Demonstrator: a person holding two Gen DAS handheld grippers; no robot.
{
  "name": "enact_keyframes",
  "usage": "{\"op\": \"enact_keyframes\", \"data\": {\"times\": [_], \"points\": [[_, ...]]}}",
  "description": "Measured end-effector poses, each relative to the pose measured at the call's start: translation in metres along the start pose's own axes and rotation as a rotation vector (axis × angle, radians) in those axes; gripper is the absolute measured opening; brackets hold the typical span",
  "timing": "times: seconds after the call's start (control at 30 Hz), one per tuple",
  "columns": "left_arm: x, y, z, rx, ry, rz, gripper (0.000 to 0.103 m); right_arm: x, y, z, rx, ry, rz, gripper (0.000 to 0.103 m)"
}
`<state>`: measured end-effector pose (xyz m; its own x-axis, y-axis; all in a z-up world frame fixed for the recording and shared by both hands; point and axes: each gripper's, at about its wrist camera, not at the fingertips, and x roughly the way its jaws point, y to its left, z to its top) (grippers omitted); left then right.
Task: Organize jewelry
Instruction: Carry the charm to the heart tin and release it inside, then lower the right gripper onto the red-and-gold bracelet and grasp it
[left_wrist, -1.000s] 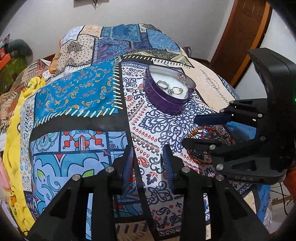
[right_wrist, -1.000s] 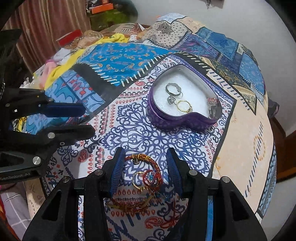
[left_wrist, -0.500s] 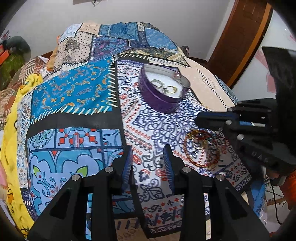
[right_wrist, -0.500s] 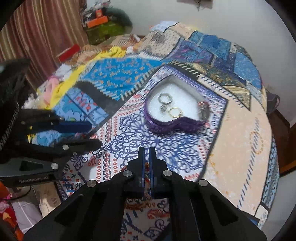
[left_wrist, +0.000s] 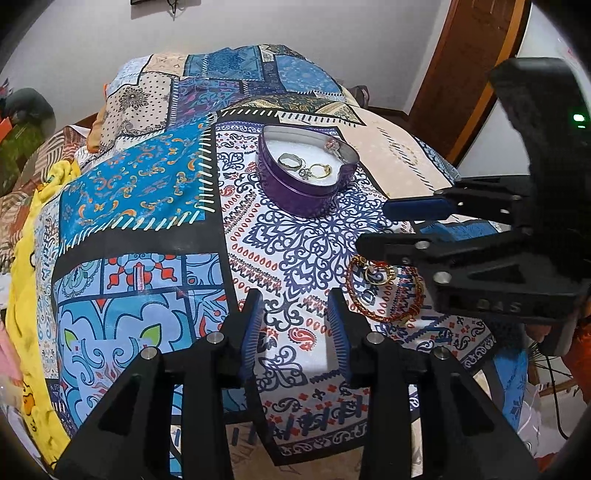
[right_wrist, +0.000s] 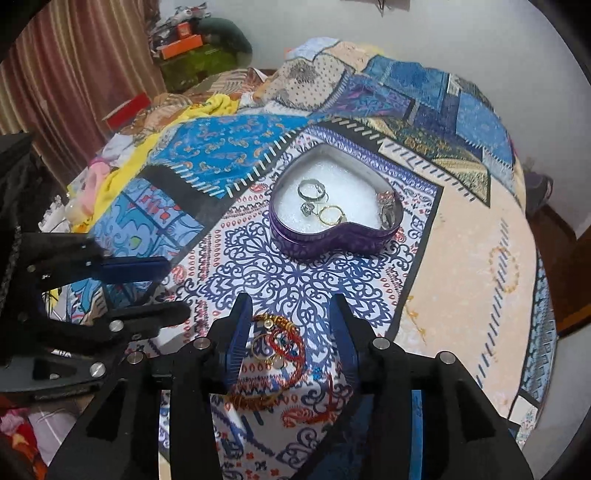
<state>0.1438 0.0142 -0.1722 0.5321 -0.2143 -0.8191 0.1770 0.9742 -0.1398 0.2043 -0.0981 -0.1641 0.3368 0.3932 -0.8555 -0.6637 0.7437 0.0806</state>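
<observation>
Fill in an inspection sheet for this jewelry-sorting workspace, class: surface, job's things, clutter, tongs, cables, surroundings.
Surface: patchwork bedspread over a bed.
Job's things: purple heart-shaped tin, open, holding a silver ring, a gold ring and other small pieces; red-and-gold bangles lying loose on the spread.
Clutter: yellow cloth and bundled fabrics at the bed's edge.
Tongs: right tongs have just been opening, bangles between the jaws, untouched; left tongs open, empty.
Cables: black cable at lower right.
Surroundings: wooden door, curtain, white wall.
</observation>
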Motion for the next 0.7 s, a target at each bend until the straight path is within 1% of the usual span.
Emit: {"op": "enact_keyframes", "data": {"times": [0.07,0.13,0.2,0.27,0.3,0.4,0.47,0.5,0.57,0.7], "points": [[0.001,0.003,0.0,-0.01,0.001,0.0,0.037,0.007,-0.001,0.0,0.003,0.027,0.009,0.039],[0.002,0.007,0.0,-0.023,0.004,-0.005,0.037,0.014,-0.001,-0.002,-0.009,0.052,-0.001,0.033],[0.005,0.011,0.0,-0.039,0.011,-0.01,0.037,0.015,0.0,-0.004,-0.02,0.051,0.001,0.032],[0.007,0.013,-0.001,-0.048,0.016,-0.014,0.037,0.014,0.0,-0.004,-0.019,0.053,0.017,0.019],[0.009,0.014,-0.001,-0.051,0.018,-0.015,0.037,0.014,0.0,-0.004,-0.015,0.053,0.017,0.015],[0.01,0.014,-0.001,-0.054,0.018,-0.014,0.037,0.012,0.003,-0.006,-0.018,0.039,0.005,0.014],[0.009,0.014,-0.001,-0.053,0.015,-0.015,0.037,0.01,0.001,-0.005,-0.001,0.03,0.013,0.012],[0.009,0.014,-0.001,-0.051,0.014,-0.015,0.037,0.007,0.0,-0.005,0.012,0.025,0.022,0.0],[0.007,0.012,-0.001,-0.044,0.013,-0.012,0.037,-0.001,-0.003,-0.005,0.033,0.003,0.032,0.0],[0.003,0.009,0.0,-0.036,0.007,-0.01,0.037,-0.015,-0.005,-0.004,0.035,-0.036,0.028,0.0]]}}
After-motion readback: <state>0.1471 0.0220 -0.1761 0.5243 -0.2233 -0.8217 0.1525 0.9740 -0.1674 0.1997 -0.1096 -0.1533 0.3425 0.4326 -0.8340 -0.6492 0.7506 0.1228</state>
